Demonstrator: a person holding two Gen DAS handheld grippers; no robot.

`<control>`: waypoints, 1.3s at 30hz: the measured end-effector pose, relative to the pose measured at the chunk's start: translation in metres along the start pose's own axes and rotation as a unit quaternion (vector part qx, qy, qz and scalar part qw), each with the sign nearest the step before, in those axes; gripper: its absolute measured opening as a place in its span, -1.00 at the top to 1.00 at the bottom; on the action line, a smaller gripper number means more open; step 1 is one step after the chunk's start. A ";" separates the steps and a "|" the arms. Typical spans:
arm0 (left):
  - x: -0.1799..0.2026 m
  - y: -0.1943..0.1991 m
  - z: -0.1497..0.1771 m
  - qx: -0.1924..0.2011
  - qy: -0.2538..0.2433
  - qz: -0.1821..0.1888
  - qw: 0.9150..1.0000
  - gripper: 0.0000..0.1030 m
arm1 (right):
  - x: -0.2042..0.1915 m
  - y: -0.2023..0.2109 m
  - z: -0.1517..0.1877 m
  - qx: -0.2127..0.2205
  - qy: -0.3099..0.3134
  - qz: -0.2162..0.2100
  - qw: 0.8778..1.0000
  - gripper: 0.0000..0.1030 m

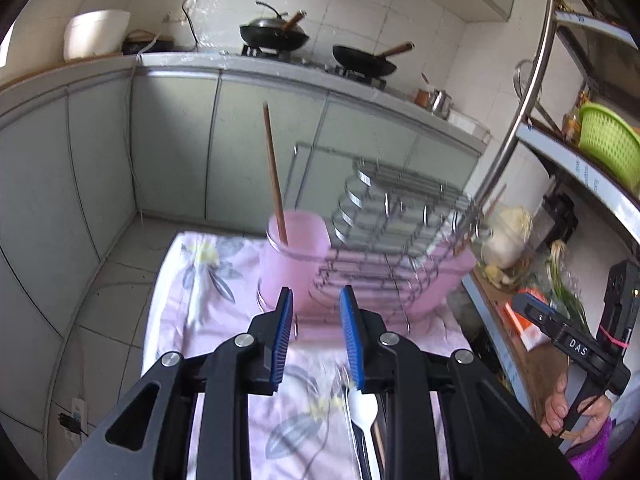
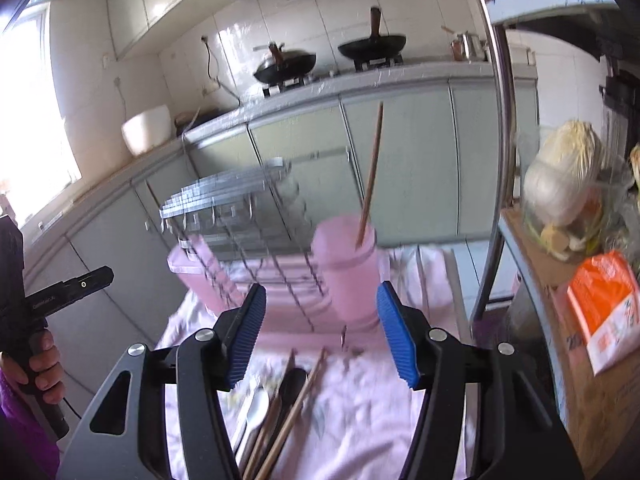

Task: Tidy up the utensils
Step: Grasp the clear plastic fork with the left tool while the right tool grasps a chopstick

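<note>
A pink utensil cup stands on the floral cloth with one brown chopstick upright in it. Beside it is a wire dish rack on a pink tray. My left gripper is open and empty, just short of the cup. A white spoon lies below it. In the right wrist view, my right gripper is open and empty above loose chopsticks, a dark spoon and a white spoon, short of the cup.
Grey cabinets and a counter with two woks are behind. A metal shelf at the right holds a green basket, cabbage and an orange packet. A steel pole stands near the cloth's right edge.
</note>
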State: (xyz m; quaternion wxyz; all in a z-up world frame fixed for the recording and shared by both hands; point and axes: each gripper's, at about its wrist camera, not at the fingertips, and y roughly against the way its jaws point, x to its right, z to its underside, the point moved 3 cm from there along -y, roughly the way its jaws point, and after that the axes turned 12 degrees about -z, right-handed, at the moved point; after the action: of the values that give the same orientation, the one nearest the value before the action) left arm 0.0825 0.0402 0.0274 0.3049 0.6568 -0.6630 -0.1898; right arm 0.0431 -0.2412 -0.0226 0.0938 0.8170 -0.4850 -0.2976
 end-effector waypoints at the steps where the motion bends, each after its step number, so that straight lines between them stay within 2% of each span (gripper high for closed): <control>1: 0.002 -0.005 0.008 -0.011 -0.006 0.001 1.000 0.55 | 0.001 -0.001 0.005 -0.005 -0.002 -0.001 1.000 -0.14; 9: 0.020 -0.054 0.058 -0.102 -0.030 0.022 0.994 0.55 | 0.017 -0.025 0.049 -0.062 -0.032 0.000 0.998 -0.14; 12: 0.026 -0.079 0.076 -0.156 -0.024 0.046 0.986 0.55 | 0.021 -0.036 0.064 -0.084 -0.044 -0.008 0.995 -0.13; 17: 0.038 -0.116 0.093 -0.222 -0.012 0.061 0.973 0.55 | 0.029 -0.050 0.080 -0.112 -0.072 -0.020 0.991 -0.12; 22: 0.047 -0.157 0.097 -0.266 -0.005 0.039 0.963 0.55 | 0.037 -0.059 0.091 -0.132 -0.100 -0.035 0.986 -0.05; 29: 0.060 -0.190 0.101 -0.285 -0.022 0.004 0.958 0.55 | 0.046 -0.068 0.100 -0.150 -0.131 -0.051 0.979 0.12; 31: 0.059 -0.193 0.101 -0.281 -0.019 0.001 0.960 0.57 | 0.046 -0.071 0.101 -0.155 -0.134 -0.055 0.977 0.15; 33: 0.057 -0.191 0.099 -0.275 -0.014 0.004 0.961 0.72 | 0.045 -0.076 0.101 -0.161 -0.136 -0.060 0.976 0.16; 39: 0.033 -0.181 0.092 -0.254 0.003 0.004 0.967 0.73 | 0.040 -0.095 0.099 -0.177 -0.144 -0.075 0.971 0.23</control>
State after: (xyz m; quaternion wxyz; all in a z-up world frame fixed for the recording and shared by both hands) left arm 0.1611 -0.0178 -0.1540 0.4643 0.5556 -0.5948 -0.3492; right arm 0.0705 -0.2134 -0.1603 0.1441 0.7699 -0.3704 -0.4992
